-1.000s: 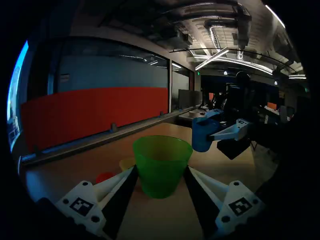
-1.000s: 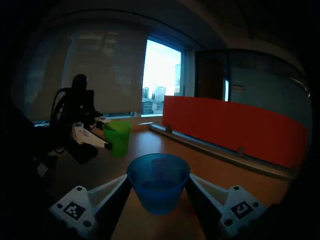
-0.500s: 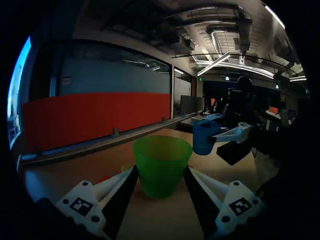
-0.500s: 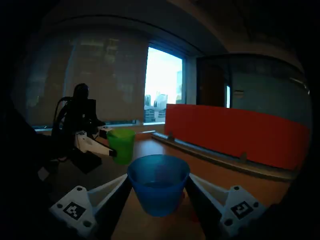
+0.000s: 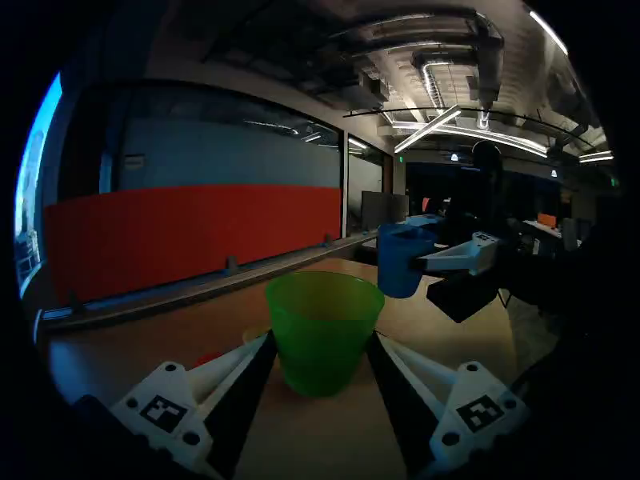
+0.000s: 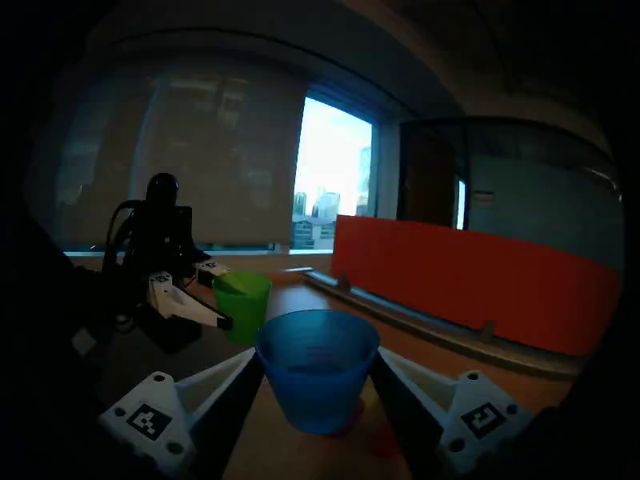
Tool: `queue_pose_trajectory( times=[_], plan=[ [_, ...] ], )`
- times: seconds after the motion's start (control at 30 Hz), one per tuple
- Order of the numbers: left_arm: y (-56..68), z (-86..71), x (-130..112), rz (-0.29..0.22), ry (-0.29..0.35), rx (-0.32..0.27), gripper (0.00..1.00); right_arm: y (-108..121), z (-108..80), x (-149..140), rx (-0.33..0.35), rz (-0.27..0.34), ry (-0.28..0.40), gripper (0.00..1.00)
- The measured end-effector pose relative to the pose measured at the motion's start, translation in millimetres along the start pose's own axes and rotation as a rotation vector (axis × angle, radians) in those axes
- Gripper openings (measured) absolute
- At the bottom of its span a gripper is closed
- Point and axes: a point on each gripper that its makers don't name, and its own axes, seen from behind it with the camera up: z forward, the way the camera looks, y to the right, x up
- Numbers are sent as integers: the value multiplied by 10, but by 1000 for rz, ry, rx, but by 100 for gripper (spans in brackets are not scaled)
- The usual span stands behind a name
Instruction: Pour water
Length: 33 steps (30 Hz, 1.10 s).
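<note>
- Your left gripper [image 5: 322,342] clamps the green cup [image 5: 324,320], upright.
- Your right gripper [image 6: 318,364] grips the blue cup [image 6: 318,384], upright, water inside.
- Left gripper view: blue cup near green cup, right of it, higher.

Bench [image 5: 152,328]: wooden top, light brown. A red partition [image 5: 192,232] stands along one long edge, with a dark rail [image 5: 240,270] at its foot.

Lying on the top, away from the partition:
- one small red item [image 5: 210,357];
- one pale yellow item [image 5: 254,328], nearer the partition.

Both are partly hidden, so their type cannot be told. In the right gripper view, two small red items [image 6: 353,414] lie close together, also away from the partition.
</note>
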Motion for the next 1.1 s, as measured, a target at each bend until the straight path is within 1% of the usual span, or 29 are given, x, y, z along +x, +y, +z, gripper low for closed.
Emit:
queue_pose_trajectory(
  times=[0.1, 0.37, 0.77, 1.1],
  plan=[
    [2, 2, 13, -8, 10, -1, 79, 19, 29, 79, 1, -33, -1, 90],
    [23, 20, 21, -7, 25, -2, 79, 44, 143, 250, 9, -115, -6, 90],
    [112, 64, 72, -1, 40, -9, 79, 97, 296, 476, 10, -237, -15, 89],
    [205, 112, 114, 12, 53, -22, 79, 155, 400, 701, -3, -360, -17, 89]
  ],
)
